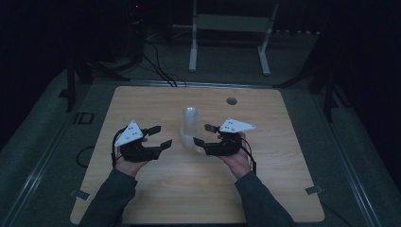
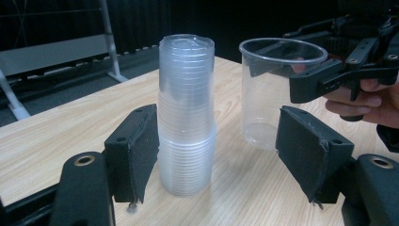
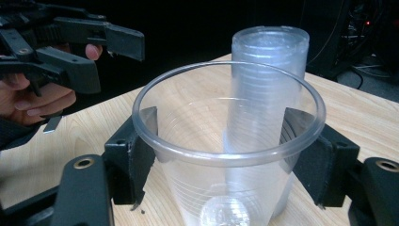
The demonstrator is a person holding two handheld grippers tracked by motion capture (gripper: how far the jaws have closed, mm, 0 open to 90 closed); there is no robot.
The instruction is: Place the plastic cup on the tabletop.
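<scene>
Separating cups off the stack of clear plastic cups [image 2: 187,113], which stands mouth-down mid-table on the wooden table [image 1: 142,198]. My right gripper [image 3: 228,155] is clamped on a single clear cup [image 3: 228,141], upright, pads pressing its wall on both sides just under the rim. In the high view that cup [image 1: 198,143] sits just beside the stack [image 1: 190,124], on its near-right side.

My left gripper [image 2: 219,146] is released: jaws well apart. The stack stands between them in the left gripper view, close against the left pad [image 2: 136,150], but I can't tell if it touches; the right pad [image 2: 308,150] is clearly off it. In the high view the left gripper [image 1: 158,137] looks short of the stack, so I read it as not yet gripping.

To do this step well, my judgement:
- close the left jaws low on the stack to pin it before any more pulling
- squeeze gently, thin plastic will buckle
- move the single cup clear of the stack before setting it down, so the two don't knock
- keep the cup level; a tilt under the rim could let it slip.
</scene>
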